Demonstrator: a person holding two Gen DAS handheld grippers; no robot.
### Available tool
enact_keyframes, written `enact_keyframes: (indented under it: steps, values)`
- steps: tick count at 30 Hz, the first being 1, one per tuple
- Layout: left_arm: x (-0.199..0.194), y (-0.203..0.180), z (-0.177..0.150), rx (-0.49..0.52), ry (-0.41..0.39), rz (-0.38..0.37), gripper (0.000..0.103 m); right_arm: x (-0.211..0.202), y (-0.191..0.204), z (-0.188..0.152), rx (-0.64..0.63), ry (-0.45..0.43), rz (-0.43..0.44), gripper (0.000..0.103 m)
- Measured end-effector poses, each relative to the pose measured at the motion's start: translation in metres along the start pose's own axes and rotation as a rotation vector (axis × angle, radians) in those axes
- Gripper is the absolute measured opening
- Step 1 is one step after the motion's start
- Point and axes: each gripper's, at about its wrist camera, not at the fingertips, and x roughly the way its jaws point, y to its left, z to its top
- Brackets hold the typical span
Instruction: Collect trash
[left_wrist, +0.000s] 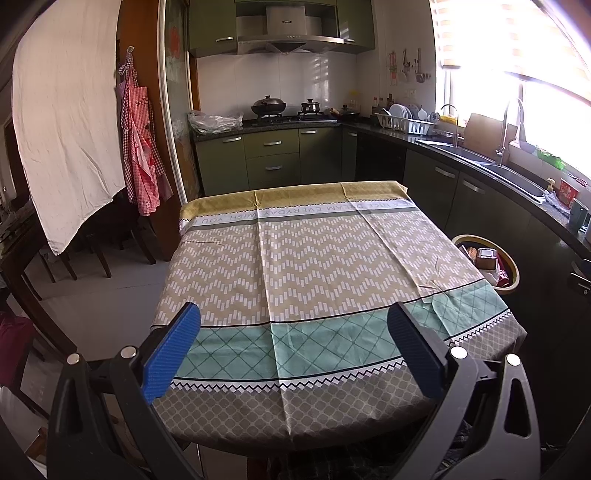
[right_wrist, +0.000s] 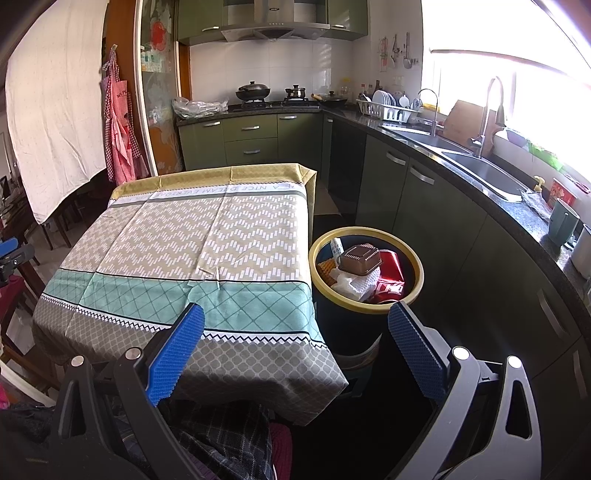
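While both grippers hung above the near edge of the table (left_wrist: 332, 258), one trash bin (right_wrist: 365, 306) stood on the floor just beside the table's right side. The left gripper (left_wrist: 293, 354) had its two blue pads spread wide, holding nothing, over the patterned tablecloth (left_wrist: 314, 332); the bin lay well to its right. The right gripper (right_wrist: 295, 350) was likewise wide and held nothing, with the bin just ahead between its pads. Inside the yellow-rimmed bin sat one brown plastic box (right_wrist: 360, 258), crumpled white paper (right_wrist: 351, 284), a red wrapper (right_wrist: 389, 273) and a small white tube (right_wrist: 337, 248).
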Motion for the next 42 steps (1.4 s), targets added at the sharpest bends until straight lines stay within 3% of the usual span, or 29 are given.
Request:
enact_keyframes:
  steps: [17,24,42]
  values:
    - [0.007,0.002,0.002,-0.016,0.017,-0.014,0.096,0.008,0.002,-0.002,0.006,0.016,0.005,0.098]
    - [-0.009,0.001,0.017,0.000,-0.056,0.043,0.096,0.009,0.001,-0.002,0.011,0.014,0.008,0.098]
    - [-0.017,0.001,0.024,-0.022,-0.071,-0.012,0.096,0.008,-0.001,-0.001,0.014,0.012,0.009,0.098]
